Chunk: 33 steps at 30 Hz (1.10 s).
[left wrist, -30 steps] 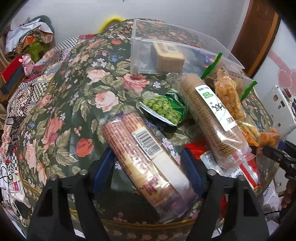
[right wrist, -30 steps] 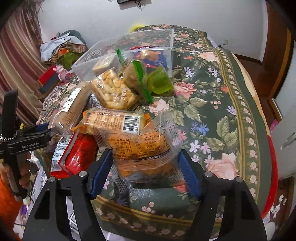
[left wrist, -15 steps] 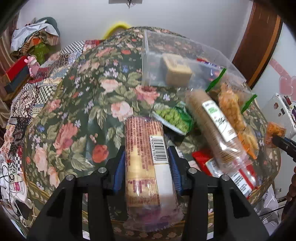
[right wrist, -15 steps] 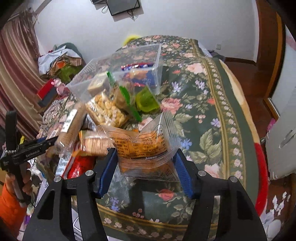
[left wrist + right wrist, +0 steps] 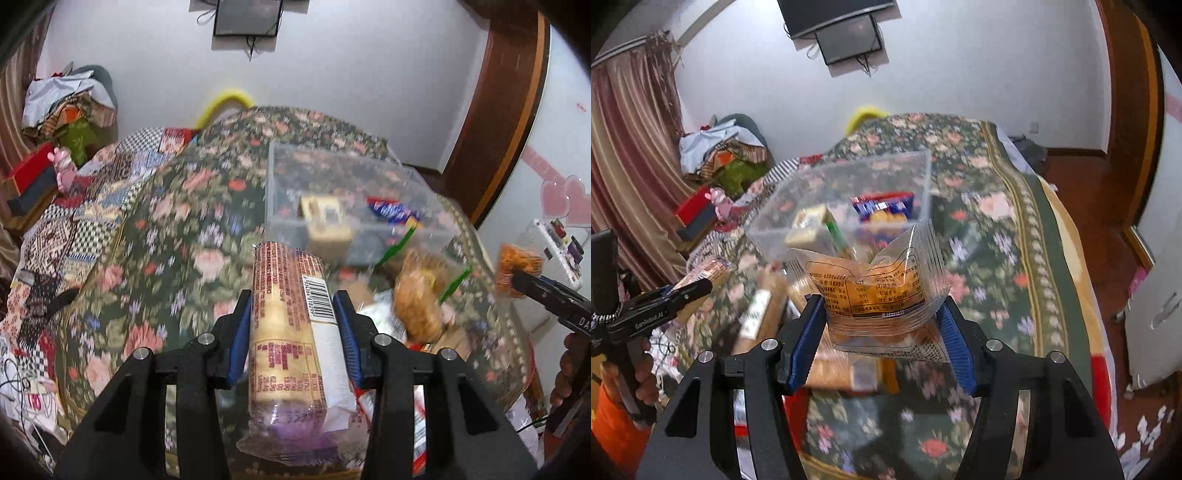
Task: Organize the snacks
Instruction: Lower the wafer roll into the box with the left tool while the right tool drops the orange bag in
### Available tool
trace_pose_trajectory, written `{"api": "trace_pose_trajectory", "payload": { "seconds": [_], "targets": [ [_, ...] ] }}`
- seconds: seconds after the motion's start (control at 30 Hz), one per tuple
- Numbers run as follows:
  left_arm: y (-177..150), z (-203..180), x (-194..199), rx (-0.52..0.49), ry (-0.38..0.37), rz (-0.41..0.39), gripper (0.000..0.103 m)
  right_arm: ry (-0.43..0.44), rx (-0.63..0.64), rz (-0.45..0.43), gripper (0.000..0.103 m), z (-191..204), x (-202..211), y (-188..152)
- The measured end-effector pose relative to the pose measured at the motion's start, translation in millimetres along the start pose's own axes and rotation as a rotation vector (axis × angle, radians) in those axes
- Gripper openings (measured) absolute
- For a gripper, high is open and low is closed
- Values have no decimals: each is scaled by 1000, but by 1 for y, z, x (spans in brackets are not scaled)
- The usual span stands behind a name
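My left gripper (image 5: 293,314) is shut on a long clear-wrapped biscuit roll (image 5: 291,332) with a barcode, held above the table. My right gripper (image 5: 881,310) is shut on a clear packet of orange snacks (image 5: 879,288), also lifted. Ahead of both stands a clear plastic box (image 5: 347,206) (image 5: 849,195) holding a tan block and a blue packet. More snack packs (image 5: 417,295) lie in a pile between the grippers and the box. The right gripper with its orange packet (image 5: 517,269) shows at the right edge of the left wrist view, and the left gripper with the roll (image 5: 705,273) at the left edge of the right wrist view.
A floral cloth (image 5: 990,229) covers the table (image 5: 173,229). Clutter and a red box (image 5: 29,177) lie at the far left. A white appliance (image 5: 1160,314) stands to the right, a dark door frame (image 5: 509,110) behind. A hand (image 5: 624,376) holds the left gripper's handle.
Both grippers closed on their packs and rose from the table; the biscuit roll and the orange snack packet lifted with them, and the view tilted up toward the wall.
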State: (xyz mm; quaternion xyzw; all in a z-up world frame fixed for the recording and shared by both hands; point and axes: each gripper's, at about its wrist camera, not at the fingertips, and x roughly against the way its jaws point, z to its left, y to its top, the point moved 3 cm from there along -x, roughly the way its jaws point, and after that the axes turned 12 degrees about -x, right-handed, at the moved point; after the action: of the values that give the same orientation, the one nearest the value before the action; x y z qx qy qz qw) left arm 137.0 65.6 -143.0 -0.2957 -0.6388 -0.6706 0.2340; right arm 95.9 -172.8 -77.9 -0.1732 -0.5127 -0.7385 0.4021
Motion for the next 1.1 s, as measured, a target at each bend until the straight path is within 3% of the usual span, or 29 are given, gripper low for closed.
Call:
{"api": "trace_pose_trajectory", "payload": {
  "seconds": [0.33,0.63,1.1],
  "targets": [
    [55,-2,-7,-26,14,-89,43,59,41,-59,58,32,-20,40],
    [91,1,-36,-14,10,-112,43,80,28,-62,58,44,-51,66],
    [128,8,-108,-12,3,-58,43,28,99,61,59,54,-116,78]
  ]
}}
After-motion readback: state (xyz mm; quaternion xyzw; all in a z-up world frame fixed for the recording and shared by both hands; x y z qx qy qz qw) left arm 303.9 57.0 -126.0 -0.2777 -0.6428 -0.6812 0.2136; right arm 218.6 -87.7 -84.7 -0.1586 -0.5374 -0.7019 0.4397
